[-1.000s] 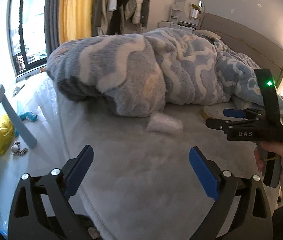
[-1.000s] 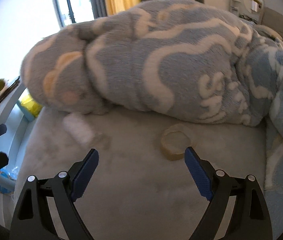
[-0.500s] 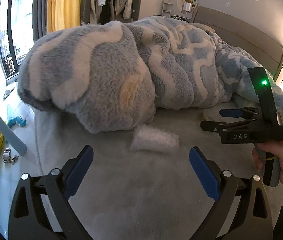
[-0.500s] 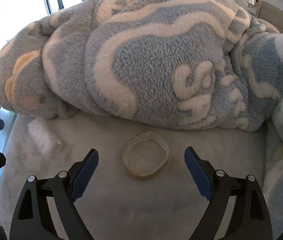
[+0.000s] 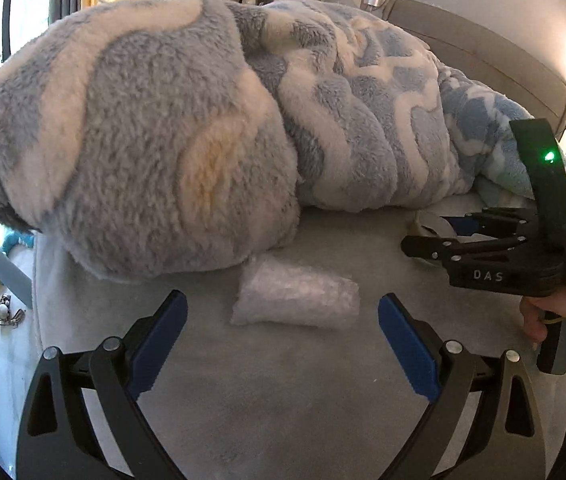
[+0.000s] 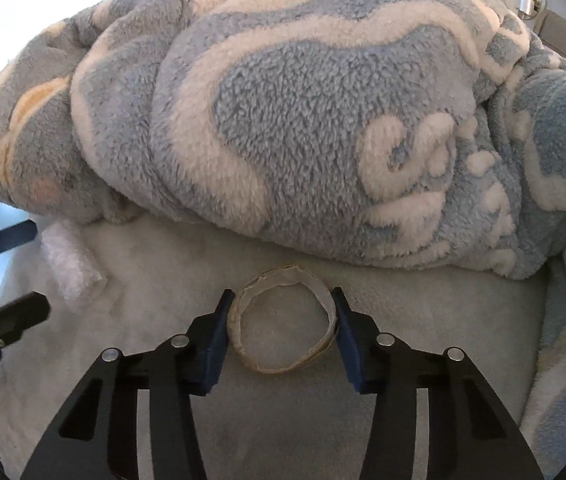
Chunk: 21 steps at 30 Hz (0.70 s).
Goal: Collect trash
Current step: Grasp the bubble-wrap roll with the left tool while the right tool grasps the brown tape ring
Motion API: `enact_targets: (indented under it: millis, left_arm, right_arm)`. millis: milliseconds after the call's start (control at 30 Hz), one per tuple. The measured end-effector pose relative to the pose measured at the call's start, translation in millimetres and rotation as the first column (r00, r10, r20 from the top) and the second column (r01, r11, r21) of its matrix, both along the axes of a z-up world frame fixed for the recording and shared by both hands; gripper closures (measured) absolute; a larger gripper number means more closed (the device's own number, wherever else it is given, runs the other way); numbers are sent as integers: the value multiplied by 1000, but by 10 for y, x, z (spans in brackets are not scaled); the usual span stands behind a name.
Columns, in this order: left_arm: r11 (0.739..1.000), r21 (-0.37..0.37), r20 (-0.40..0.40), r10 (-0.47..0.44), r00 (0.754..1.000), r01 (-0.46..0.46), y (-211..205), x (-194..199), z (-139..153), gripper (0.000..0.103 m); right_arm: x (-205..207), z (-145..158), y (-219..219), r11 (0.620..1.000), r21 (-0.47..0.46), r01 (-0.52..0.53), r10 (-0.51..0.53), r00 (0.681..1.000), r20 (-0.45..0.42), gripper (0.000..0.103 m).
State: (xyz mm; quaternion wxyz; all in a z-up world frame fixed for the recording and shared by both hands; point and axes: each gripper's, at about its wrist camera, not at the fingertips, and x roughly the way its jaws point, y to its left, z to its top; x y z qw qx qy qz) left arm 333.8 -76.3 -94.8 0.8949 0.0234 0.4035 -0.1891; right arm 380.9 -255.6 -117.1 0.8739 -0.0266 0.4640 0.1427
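Closing on the cardboard ring (image 6: 283, 322) lying on the bed (image 6: 423, 308) beside the blanket (image 6: 303, 120), the right claw (image 6: 281, 336) is pinching it, lifting likely next, while the left claw (image 5: 281, 332) is hanging spread before the bubble wrap (image 5: 297, 296).

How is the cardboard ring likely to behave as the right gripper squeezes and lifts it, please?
The cardboard ring looks thin-walled and already out of round, so it will probably flatten as the right gripper closes on its sides. It seems light and hollow. Its frayed edge suggests it could tear.
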Motion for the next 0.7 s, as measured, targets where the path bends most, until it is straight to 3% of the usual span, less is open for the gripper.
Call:
enact_targets:
  millis: [300, 500, 567, 700]
  left_arm:
    - [999, 42, 5, 32, 999, -33, -128, 87, -89, 5]
    - [990, 144, 9, 13, 1000, -14, -358, 130, -208, 7]
    - [986, 169, 8, 18, 1000, -19, -392, 141, -238, 24]
    - [983, 180, 8, 32, 999, -33, -418, 153, -239, 33]
  right_arm:
    - [31, 113, -117, 999, 37, -19, 19, 1000, 10, 56]
    - [-44, 226, -227, 998, 57, -28, 28, 1000, 12, 56]
    - [-59, 232, -368, 998, 58, -28, 27, 1000, 12, 56]
    - [-222, 274, -508, 998, 55, -28, 27, 999, 16, 56]
